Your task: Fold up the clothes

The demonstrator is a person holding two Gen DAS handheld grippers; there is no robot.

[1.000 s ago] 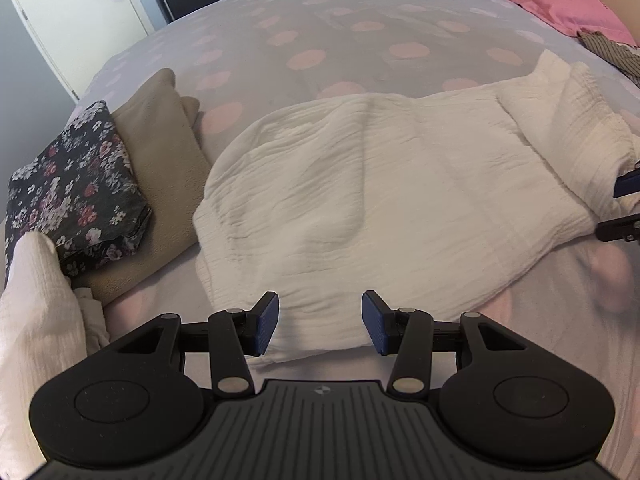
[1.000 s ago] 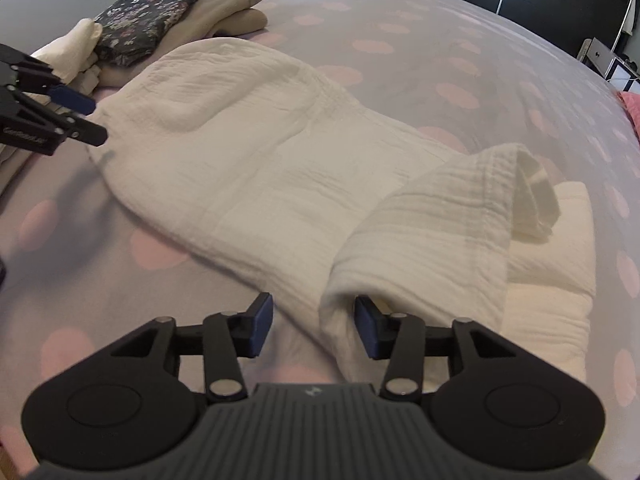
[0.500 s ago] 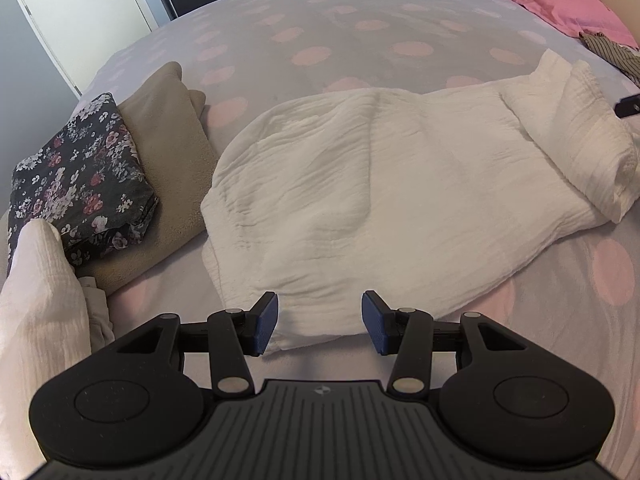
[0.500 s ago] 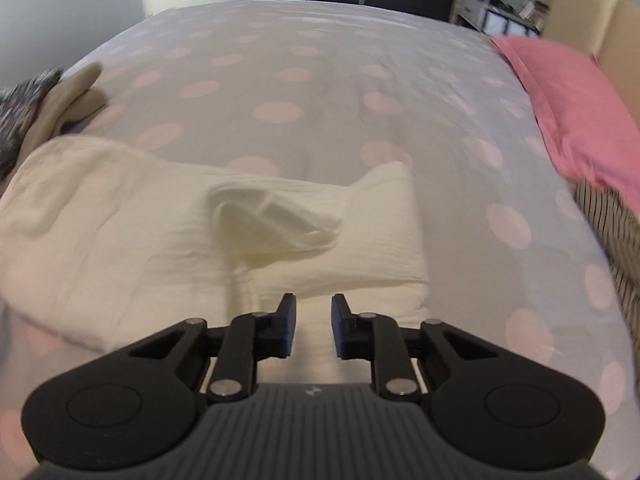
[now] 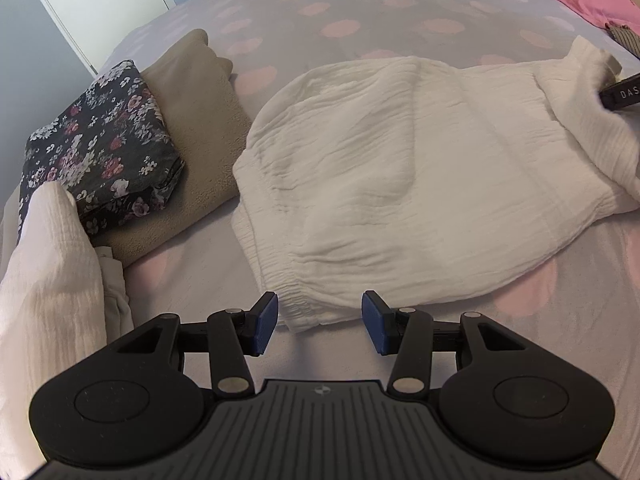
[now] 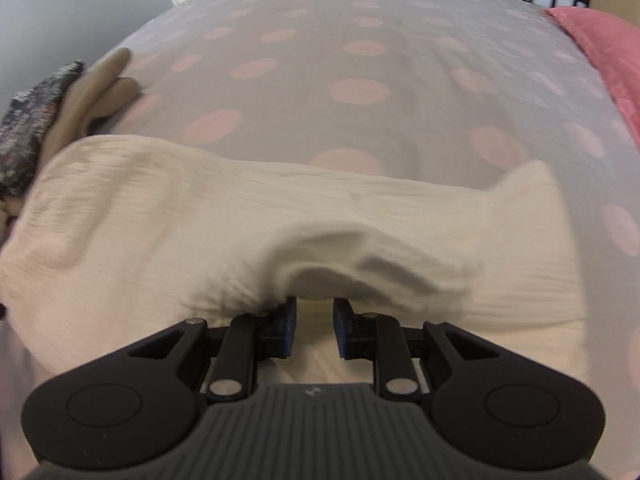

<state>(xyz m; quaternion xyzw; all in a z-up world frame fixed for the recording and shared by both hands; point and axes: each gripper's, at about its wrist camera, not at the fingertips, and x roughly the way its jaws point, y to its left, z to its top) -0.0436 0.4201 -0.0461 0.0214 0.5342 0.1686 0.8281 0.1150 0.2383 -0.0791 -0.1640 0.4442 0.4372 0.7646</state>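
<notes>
A cream crinkled garment [image 5: 420,176] lies spread on the dotted bed cover, its elastic waistband corner [image 5: 300,312] nearest me. My left gripper [image 5: 319,323] is open and empty, its jaws either side of that corner, just short of it. In the right wrist view the same garment [image 6: 200,216] lies across the bed with a folded-over leg end [image 6: 380,264]. My right gripper [image 6: 314,326] is open with a narrow gap, low over the garment's near edge, at the raised fold. Its tip also shows at the right edge of the left wrist view [image 5: 622,96].
A stack of folded clothes sits at the left: a dark floral piece [image 5: 100,148] on a beige one [image 5: 200,128], with a white garment [image 5: 48,280] nearer. A pink pillow [image 6: 608,52] lies at the far right. A striped garment [image 5: 626,36] lies near it.
My right gripper has swung round from the leg opening to the garment's other side and dropped low onto it, jaws narrowed. My left gripper has drawn back slightly from the waistband.
</notes>
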